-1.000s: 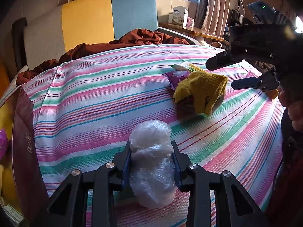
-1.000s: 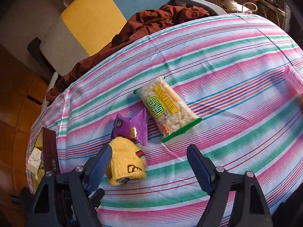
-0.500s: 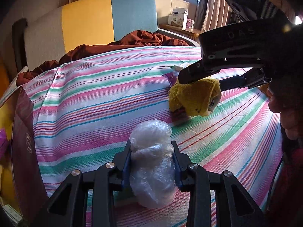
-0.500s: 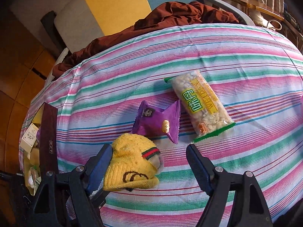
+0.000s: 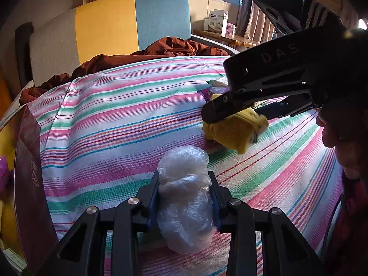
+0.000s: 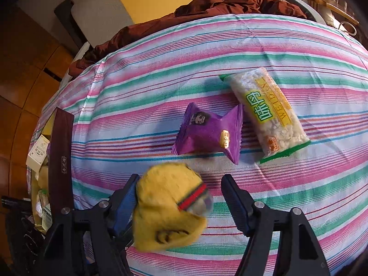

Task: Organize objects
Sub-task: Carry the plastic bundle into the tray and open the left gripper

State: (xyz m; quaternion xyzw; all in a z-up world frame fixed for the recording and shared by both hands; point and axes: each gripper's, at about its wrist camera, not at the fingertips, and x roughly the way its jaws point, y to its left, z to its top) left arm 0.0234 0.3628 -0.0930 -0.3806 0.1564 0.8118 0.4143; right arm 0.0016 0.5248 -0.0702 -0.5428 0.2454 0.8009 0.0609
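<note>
The left gripper (image 5: 185, 197) is pinching a crumpled clear plastic bag (image 5: 185, 201) between its pads, holding it just over the near part of the striped bedspread (image 5: 119, 124). Further along and to the right, the right gripper (image 6: 179, 201) is coming down around a yellow knitted hat (image 6: 165, 207) that is lying on the bedspread. Its jaws have just been closing, and the hat is sitting between them: the left pad is touching the wool, while the right pad is standing clear of it, so the jaws are not yet pressing on both sides. Just beyond the hat a purple snack packet (image 6: 208, 132) is lying flat, and beside it on the right a clear packet of puffed rice (image 6: 268, 112) is resting at a slant. A dark red box (image 6: 61, 158) is standing at the left edge of the bed. A brown blanket (image 5: 147, 54) is bunching up at the far side, in front of a yellow and blue headboard (image 5: 128, 23).
</note>
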